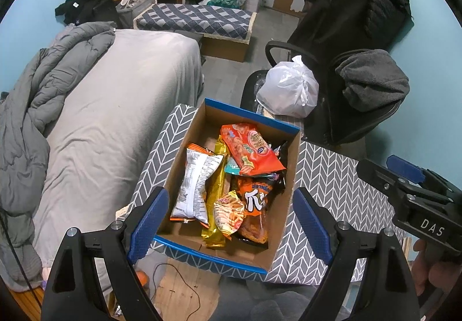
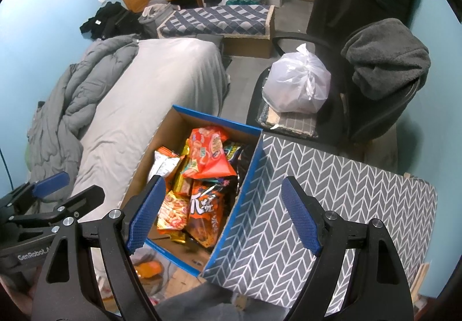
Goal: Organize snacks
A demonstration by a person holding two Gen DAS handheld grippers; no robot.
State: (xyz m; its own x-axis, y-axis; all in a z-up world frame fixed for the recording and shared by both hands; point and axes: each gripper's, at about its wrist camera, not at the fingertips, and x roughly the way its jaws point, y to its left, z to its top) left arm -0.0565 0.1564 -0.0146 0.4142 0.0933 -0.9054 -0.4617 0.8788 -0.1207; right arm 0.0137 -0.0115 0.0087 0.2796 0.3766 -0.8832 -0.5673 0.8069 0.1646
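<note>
A blue-rimmed cardboard box [image 1: 288, 176] stands on a table with a grey herringbone cloth [image 1: 329, 176]. It holds several snack bags: an orange-red bag [image 1: 249, 149] on top, a white bag [image 1: 196, 182] at the left, an orange bag with white script [image 1: 255, 201] in front. My left gripper [image 1: 231, 220] is open and empty, above the box's near end. My right gripper [image 2: 223, 217] is open and empty, over the box's right wall [image 2: 245, 191] and the cloth [image 2: 332, 194]. The right gripper also shows in the left wrist view [image 1: 404, 176], the left one in the right wrist view [image 2: 49, 196].
A bed with grey sheet and rumpled duvet [image 1: 101, 107] lies left of the table. An office chair [image 1: 361, 95] holds a white plastic bag [image 1: 288, 87] and a grey fleece. A low patterned bench [image 1: 196, 17], wardrobe and hanging clothes stand at the back. Cables lie on the floor below.
</note>
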